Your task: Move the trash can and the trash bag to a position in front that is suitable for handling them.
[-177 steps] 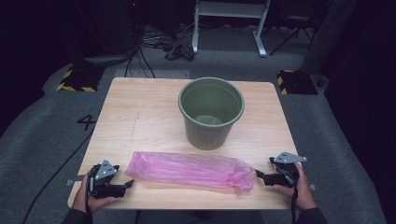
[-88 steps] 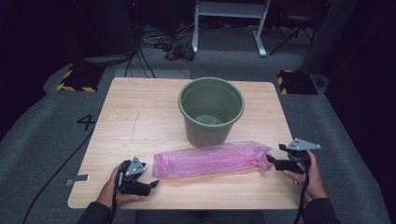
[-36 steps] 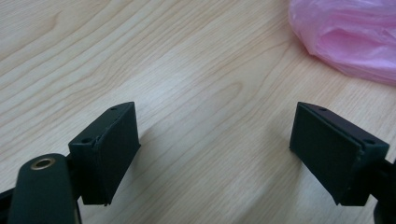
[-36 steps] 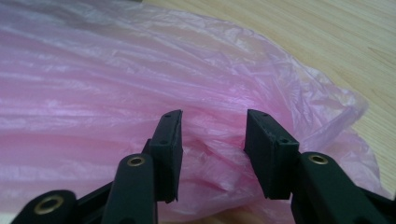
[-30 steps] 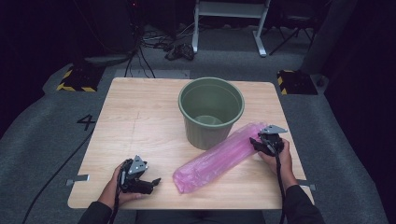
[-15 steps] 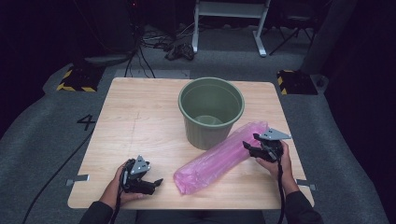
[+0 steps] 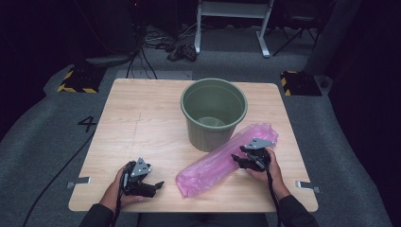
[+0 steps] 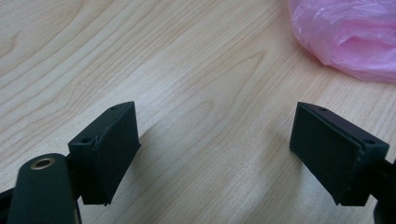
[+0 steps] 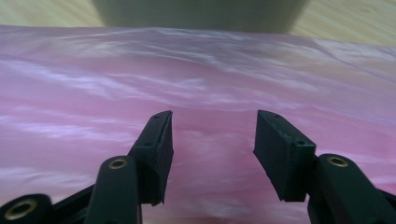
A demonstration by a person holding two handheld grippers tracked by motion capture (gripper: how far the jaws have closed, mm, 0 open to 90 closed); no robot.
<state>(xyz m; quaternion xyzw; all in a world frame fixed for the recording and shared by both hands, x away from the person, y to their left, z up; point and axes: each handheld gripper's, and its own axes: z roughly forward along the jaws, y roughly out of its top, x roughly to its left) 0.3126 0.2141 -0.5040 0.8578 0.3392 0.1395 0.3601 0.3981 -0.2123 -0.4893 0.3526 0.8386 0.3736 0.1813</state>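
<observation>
- the pink plastic bag (image 7: 222,161) has been swung from lying level along the table (image 7: 142,123) edge to a slant, its far end beside the green bucket (image 7: 213,111).
- the right claw (image 7: 240,160), jaws just narrowed yet apart with nothing pinched, is set against the bag's middle for a fresh grip.
- the left claw (image 7: 153,185) is kept released on the table.

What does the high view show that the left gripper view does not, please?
High view alone: the green bucket standing upright mid-table, the right gripper at the pink plastic bag, which lies slanted beside the bucket, both hands, and the floor with its cables. Left gripper view alone: the left gripper seen close, jaws wide apart over bare wood, nothing between them. Both share the wooden table, the left gripper and the near end of the bag.
</observation>
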